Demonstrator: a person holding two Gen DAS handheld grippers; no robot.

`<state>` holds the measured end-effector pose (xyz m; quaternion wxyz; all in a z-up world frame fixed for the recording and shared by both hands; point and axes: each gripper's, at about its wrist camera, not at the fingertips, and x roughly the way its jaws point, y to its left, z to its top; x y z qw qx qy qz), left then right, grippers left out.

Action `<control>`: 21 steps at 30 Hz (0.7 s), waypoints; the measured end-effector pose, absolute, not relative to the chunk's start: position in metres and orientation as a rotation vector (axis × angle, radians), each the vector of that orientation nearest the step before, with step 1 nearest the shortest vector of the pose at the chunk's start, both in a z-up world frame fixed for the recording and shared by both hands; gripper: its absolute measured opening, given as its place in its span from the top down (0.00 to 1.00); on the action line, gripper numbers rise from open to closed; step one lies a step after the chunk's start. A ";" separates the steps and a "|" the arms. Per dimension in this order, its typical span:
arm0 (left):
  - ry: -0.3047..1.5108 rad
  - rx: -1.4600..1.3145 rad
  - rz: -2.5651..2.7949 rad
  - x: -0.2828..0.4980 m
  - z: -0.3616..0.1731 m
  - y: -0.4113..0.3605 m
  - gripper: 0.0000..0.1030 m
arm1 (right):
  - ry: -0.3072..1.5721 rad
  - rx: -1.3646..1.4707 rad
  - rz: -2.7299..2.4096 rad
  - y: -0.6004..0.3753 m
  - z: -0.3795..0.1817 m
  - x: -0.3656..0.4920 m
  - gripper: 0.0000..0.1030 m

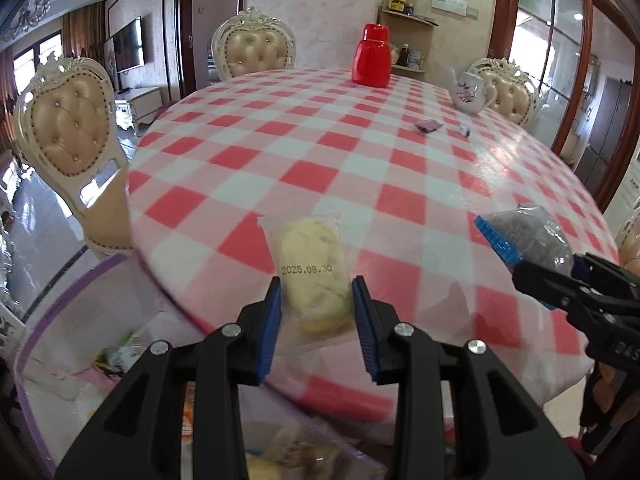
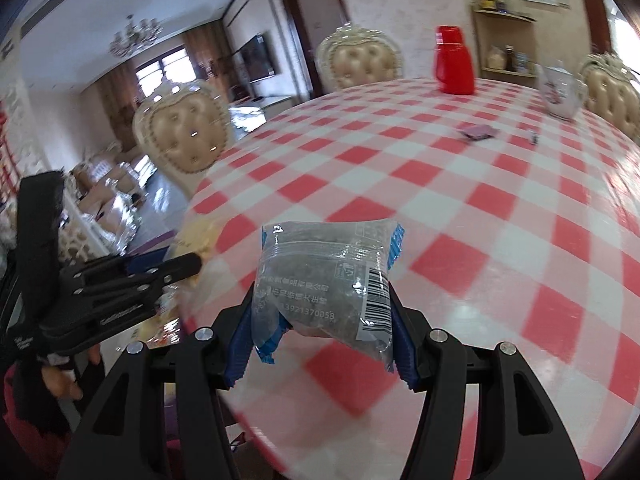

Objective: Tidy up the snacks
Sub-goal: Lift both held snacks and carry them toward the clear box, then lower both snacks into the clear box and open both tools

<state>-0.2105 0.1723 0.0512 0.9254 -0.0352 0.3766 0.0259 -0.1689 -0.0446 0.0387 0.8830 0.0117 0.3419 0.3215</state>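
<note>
My left gripper [image 1: 317, 292] is shut on a clear packet holding a pale yellow cake [image 1: 312, 276] stamped with a date, lifted over the near edge of the table. My right gripper [image 2: 322, 320] is shut on a clear packet of dark snack with blue ends [image 2: 320, 276], also held above the table. In the left wrist view the right gripper [image 1: 552, 268] and its dark packet [image 1: 532, 236] show at the right. In the right wrist view the left gripper [image 2: 180, 260] shows at the left, with its yellow packet [image 2: 198, 240] blurred beyond it.
The round table has a red-and-white checked cloth [image 1: 360, 140]. A red flask [image 1: 371, 56], a white flowered teapot [image 1: 470, 92] and a small purple wrapper [image 1: 427, 125] stand far across it. Below the table's near left edge sits a purple-rimmed clear bin [image 1: 48, 304] holding snacks. Padded chairs [image 1: 68, 132] ring the table.
</note>
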 end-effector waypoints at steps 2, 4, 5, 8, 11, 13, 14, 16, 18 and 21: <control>0.781 -0.069 0.048 -0.214 0.052 0.181 0.66 | 0.711 -0.004 0.696 -0.032 0.040 -0.175 0.45; 0.791 -0.043 0.056 -0.219 0.054 0.189 0.66 | 0.709 -0.029 0.726 -0.019 0.041 -0.182 0.45; 0.793 -0.023 0.066 -0.221 0.055 0.193 0.66 | 0.709 -0.041 0.739 -0.013 0.042 -0.185 0.45; 0.805 0.030 0.092 -0.230 0.056 0.204 0.66 | 0.706 -0.083 0.786 0.007 0.042 -0.197 0.45; 0.827 0.049 0.115 -0.241 0.052 0.221 0.66 | 0.705 -0.136 0.843 0.030 0.041 -0.211 0.44; 0.842 0.048 0.133 -0.250 0.048 0.232 0.66 | 0.704 -0.182 0.890 0.045 0.039 -0.223 0.44; 0.853 0.044 0.142 -0.256 0.045 0.240 0.66 | 0.700 -0.210 0.914 0.054 0.038 -0.229 0.44; 0.867 0.037 0.161 -0.265 0.040 0.251 0.66 | 0.699 -0.245 0.944 0.065 0.036 -0.237 0.44; 0.882 0.022 0.186 -0.273 0.035 0.265 0.66 | 0.703 -0.279 0.975 0.077 0.033 -0.245 0.44; 0.895 0.001 0.217 -0.276 0.029 0.280 0.66 | 0.712 -0.324 1.019 0.091 0.028 -0.256 0.44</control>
